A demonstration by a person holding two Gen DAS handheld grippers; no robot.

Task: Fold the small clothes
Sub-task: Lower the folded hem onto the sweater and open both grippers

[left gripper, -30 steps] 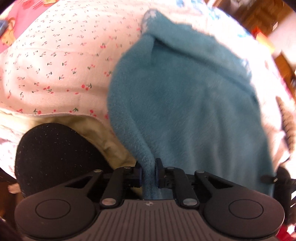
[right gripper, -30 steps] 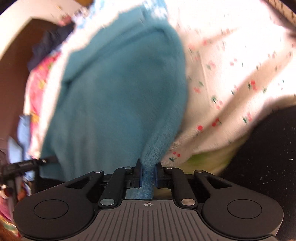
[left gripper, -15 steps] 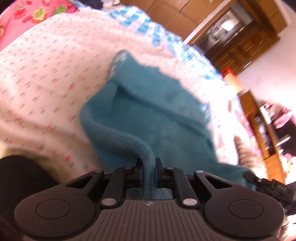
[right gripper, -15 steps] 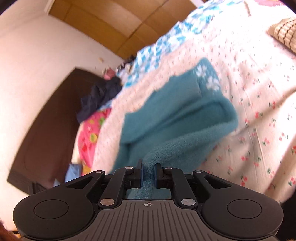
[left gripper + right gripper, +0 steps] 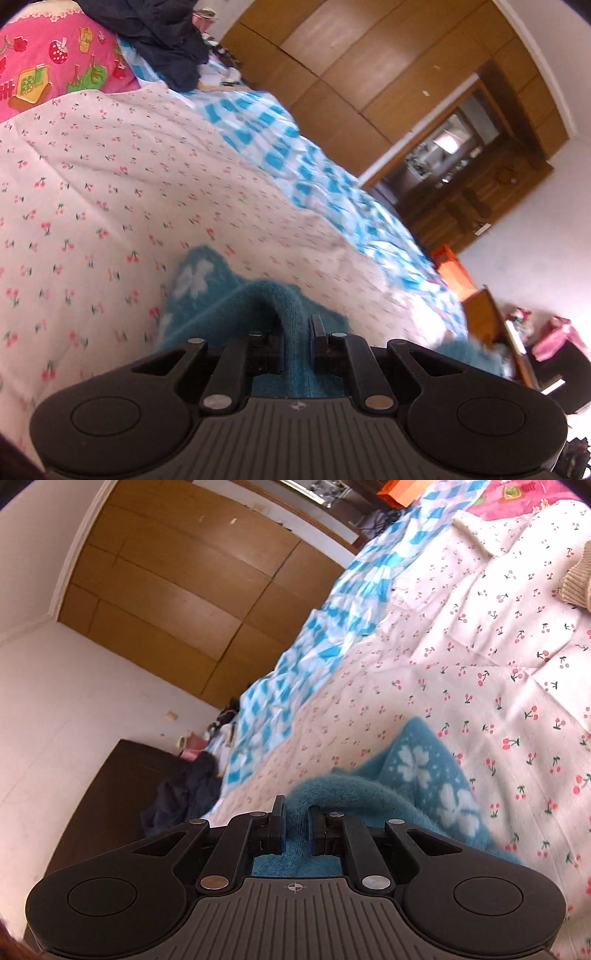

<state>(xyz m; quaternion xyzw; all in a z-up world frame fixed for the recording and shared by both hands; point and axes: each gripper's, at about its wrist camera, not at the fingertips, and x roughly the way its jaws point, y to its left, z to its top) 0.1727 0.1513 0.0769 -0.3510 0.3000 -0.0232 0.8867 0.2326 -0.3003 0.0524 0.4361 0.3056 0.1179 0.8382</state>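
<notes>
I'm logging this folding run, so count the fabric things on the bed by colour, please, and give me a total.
Teal: 1, the fleece garment held by the left gripper and right gripper
White with cherries: 1, the sheet
Blue and white checked: 1, the blanket
Pink cartoon print: 1, the cover
Dark navy: 1, the clothes heap
Beige knit: 1, the piece
Total: 6

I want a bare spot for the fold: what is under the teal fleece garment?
The teal fleece garment lies on the cherry-print sheet. Whatever is directly beneath the fleece is covered and cannot be seen.
</notes>
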